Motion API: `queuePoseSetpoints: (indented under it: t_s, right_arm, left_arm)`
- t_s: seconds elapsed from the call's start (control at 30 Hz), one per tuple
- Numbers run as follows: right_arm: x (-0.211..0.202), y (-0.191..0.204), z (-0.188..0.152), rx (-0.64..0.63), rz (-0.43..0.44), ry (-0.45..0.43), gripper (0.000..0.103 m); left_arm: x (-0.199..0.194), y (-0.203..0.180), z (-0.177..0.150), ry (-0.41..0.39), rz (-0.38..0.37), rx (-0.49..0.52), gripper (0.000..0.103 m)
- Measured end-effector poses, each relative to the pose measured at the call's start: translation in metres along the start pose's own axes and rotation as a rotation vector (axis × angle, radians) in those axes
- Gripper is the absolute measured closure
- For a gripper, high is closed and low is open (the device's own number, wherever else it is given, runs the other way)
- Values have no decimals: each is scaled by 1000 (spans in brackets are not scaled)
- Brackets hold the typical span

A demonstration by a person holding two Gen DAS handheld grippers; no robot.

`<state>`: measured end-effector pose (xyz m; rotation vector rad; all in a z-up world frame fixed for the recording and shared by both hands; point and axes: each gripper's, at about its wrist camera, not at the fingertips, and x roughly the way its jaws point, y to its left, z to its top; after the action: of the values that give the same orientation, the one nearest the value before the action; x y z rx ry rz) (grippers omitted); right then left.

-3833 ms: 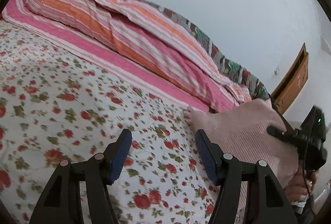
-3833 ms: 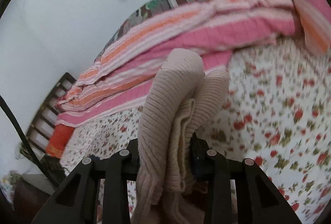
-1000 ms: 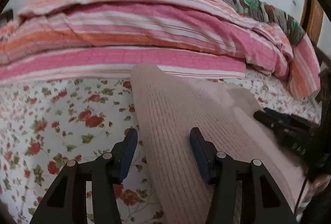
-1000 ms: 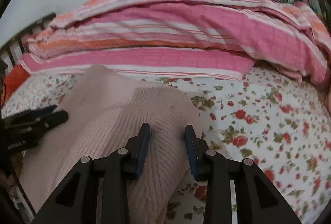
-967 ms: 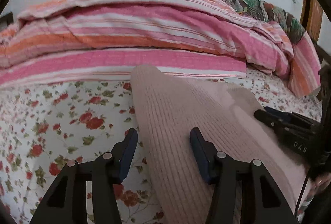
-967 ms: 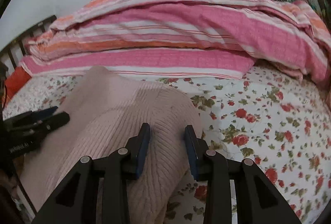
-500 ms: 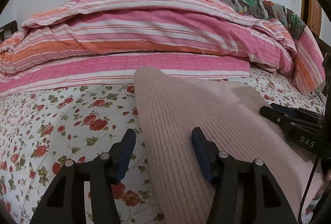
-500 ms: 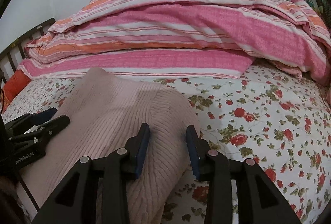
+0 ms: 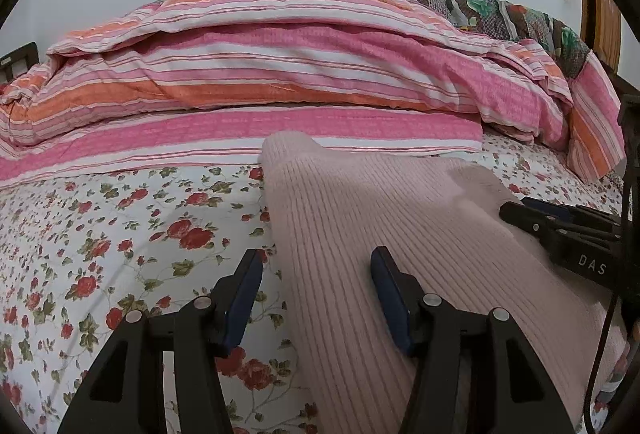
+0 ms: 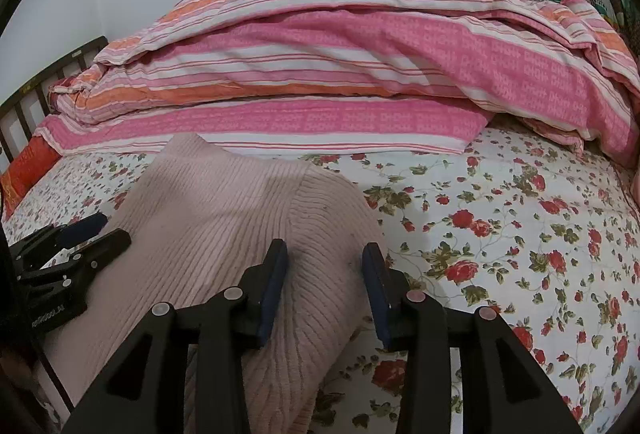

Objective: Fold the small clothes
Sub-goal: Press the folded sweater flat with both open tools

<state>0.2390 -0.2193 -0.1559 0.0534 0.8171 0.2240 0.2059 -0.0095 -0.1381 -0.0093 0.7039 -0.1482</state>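
Left wrist view, nearest first: the left gripper (image 9: 316,298) has its blue-padded jaws spread wide, straddling the left edge of the pink ribbed knit (image 9: 384,234), which lies flat between and ahead of the fingers; nothing is pinched. Off to its right, the other tool's black fingers rest low against the knit's far side. Beyond the knit's far corner the floral bedsheet (image 9: 120,226) runs on to a heap of striped pink-and-orange bedding (image 9: 300,73) against the wall.

From the right wrist view, the right gripper (image 10: 324,282) is likewise parted, with the knit's right-hand fold bulging up between its pads (whether the pads touch the fabric I cannot tell, but they are not clamped on it). The left tool shows at its left, low beside the garment.

My judgement: the garment has been laid out on the bed and both tools are released, so the step in hand is setting up a fold. The next move likely calls for each gripper to close on a near edge or corner, taking only the layers meant to travel, then carry them over evenly so the soft knit does not bunch.
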Motion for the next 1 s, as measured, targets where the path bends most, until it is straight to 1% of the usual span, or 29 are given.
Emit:
queuePoseSetpoints:
  t_s: [0.63,0.83,1.0]
  right_arm:
    - [-1,1,0,-14,-15,-4,63]
    - [-1,0,1,-10,-7,-5,63]
    - [-2,3,1,-25,-18,-11,63]
  left_arm:
    - [-2,1,0,-6,3,-7,45]
    - [-1,3,-1,-4,-4,-19,45]
    - [0,6,0,-3,-19,-28,45]
